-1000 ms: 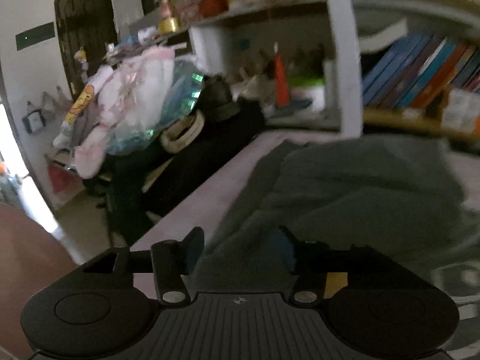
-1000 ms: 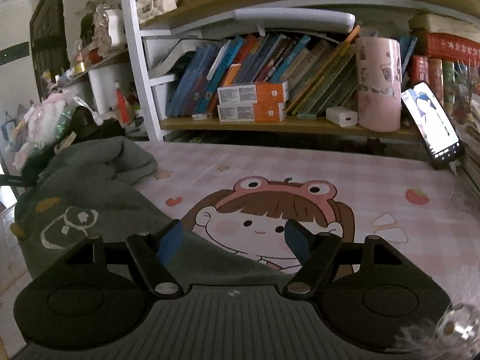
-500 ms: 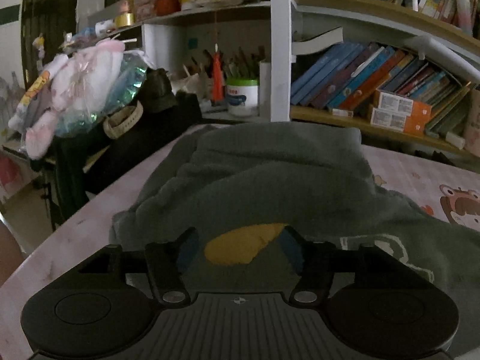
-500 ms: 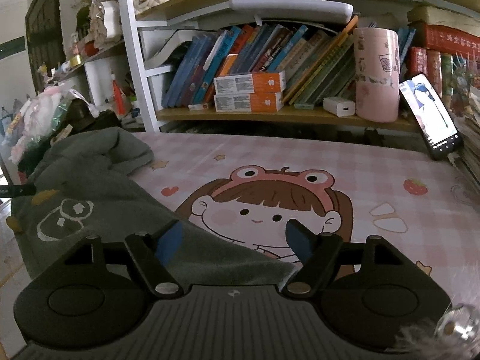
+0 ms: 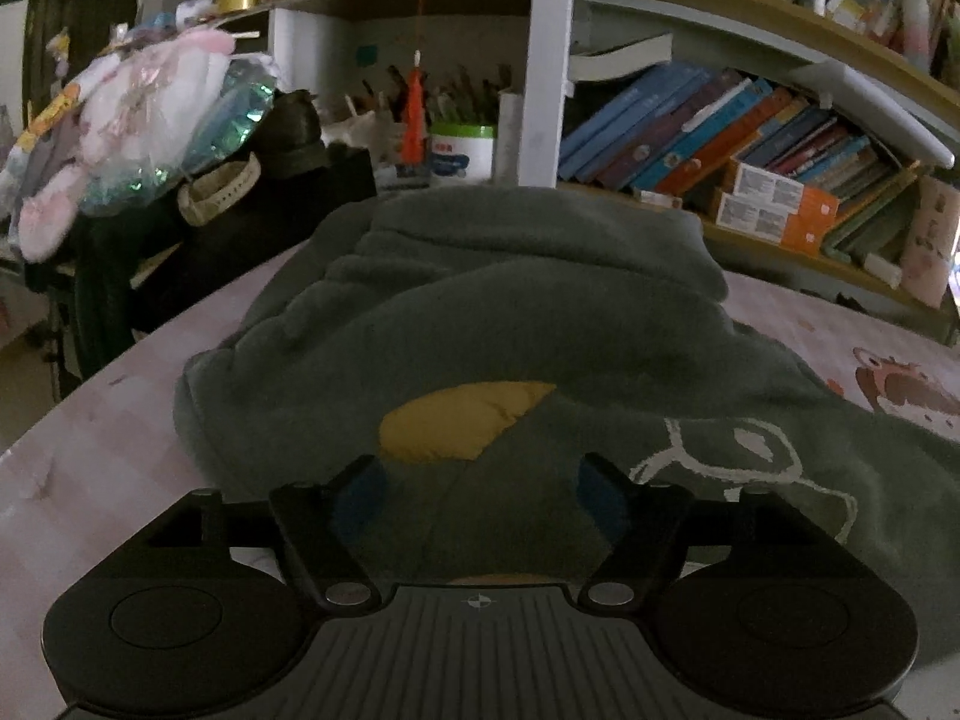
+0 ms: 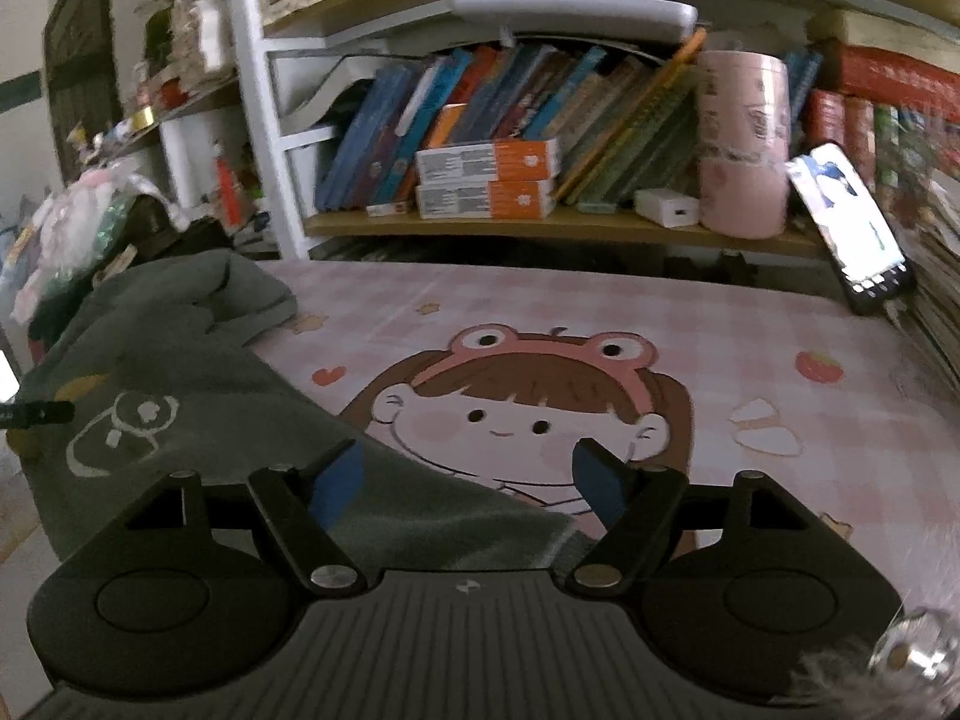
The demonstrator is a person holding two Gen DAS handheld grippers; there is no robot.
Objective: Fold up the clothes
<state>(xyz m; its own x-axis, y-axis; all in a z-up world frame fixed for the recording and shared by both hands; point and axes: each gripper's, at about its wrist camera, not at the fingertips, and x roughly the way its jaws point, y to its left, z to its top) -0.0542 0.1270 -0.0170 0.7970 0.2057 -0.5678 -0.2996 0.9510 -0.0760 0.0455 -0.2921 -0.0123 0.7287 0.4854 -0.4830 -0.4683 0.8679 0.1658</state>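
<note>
So the big change over the last second is on the left side: the left gripper [image 5: 477, 495] was pointing off past the surface's edge at the clutter, and it has swung round so the dark green garment [image 5: 510, 312] now fills its view. Its fingers are spread wide with nothing pinched, sitting right over the near part of the cloth by the yellow patch [image 5: 459, 420].

The right gripper [image 6: 468, 477] has barely shifted. Its fingers are wide apart too, empty, hovering at the garment's [image 6: 180, 372] near right hem where it thins out over the pink cartoon mat [image 6: 600, 312] covering the surface.

The garment itself is a rumpled heap on the left half of the surface, bunched up toward the far side near the bookshelf [image 6: 540, 222], with a white outline print [image 6: 120, 429] facing up. Nothing looks folded yet.

My read: both grippers are now lined up along the near edge, so this looks like the setup for a two-handed grab to spread it flat first. The fabric looks thick and fleecy, so a shallow pinch may slip.
</note>
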